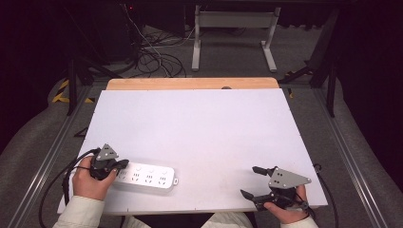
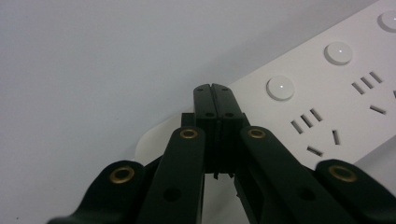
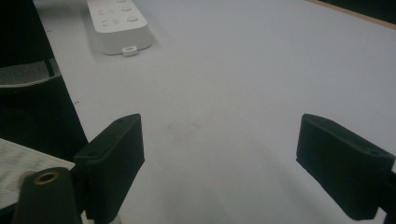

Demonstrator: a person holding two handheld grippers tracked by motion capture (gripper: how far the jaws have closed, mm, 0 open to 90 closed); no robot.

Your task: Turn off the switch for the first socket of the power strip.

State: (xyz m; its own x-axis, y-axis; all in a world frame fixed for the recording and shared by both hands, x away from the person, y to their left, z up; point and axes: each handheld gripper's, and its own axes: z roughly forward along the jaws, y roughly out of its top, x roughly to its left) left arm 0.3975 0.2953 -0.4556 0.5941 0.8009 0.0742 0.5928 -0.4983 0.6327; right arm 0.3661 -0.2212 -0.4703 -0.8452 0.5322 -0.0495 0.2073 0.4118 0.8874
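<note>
A white power strip (image 1: 147, 176) with several sockets and round buttons lies flat near the table's front left. My left gripper (image 1: 124, 164) is shut, jaws pressed together with nothing between them, its tips over the strip's left end. In the left gripper view the closed tips (image 2: 215, 88) sit just left of the first round button on the power strip (image 2: 336, 93). My right gripper (image 1: 249, 181) rests at the front right, open, pointing left toward the strip. In the right gripper view its jaws (image 3: 224, 135) stand wide apart over bare table, with the power strip (image 3: 119, 23) far off.
The white tabletop (image 1: 199, 118) has a wooden strip (image 1: 190, 83) along its far edge. Beyond it on the floor are tangled cables (image 1: 152, 57) and a white desk frame (image 1: 233, 33). Metal rails run along both sides of the table.
</note>
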